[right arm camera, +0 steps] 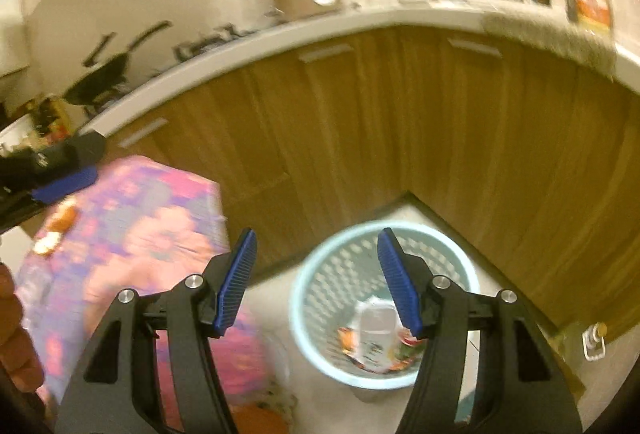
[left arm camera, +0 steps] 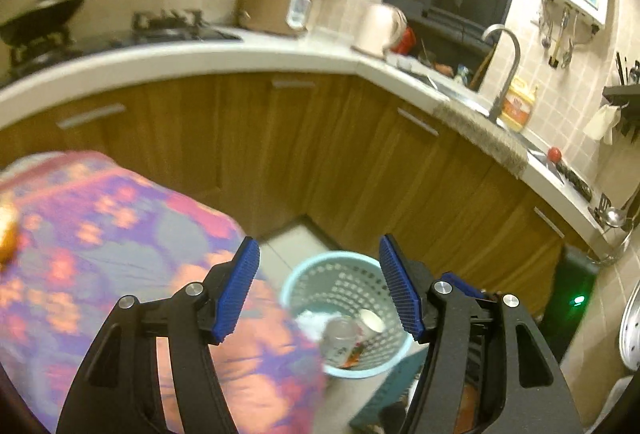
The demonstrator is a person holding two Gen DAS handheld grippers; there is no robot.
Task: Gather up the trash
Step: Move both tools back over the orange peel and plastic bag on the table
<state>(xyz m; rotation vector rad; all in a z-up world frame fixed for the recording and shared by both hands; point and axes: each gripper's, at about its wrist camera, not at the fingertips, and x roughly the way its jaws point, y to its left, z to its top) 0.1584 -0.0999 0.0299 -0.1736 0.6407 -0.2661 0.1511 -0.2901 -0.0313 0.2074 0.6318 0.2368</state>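
Both my left tongs (left arm camera: 318, 288) and right tongs (right arm camera: 316, 282) gape wide, empty, above the wastebasket (right arm camera: 384, 308) beside the table's (right arm camera: 132, 234) corner; a plastic bottle (right arm camera: 376, 326) and wrappers already lie inside, so I judge I'm between drops.

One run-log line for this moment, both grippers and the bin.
left gripper: open, empty | right gripper: open, empty | bin: on floor, holds bottle and wrappers | table: orange scrap left

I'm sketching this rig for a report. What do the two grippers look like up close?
The left gripper and the right gripper look identical: matte black angular frames with triangular cut-outs, joined by linkage bars pinned with round silver bolts. Each carries two fingers faced with ribbed, bright blue pads. No cables, labels or sleeves show in either wrist view.
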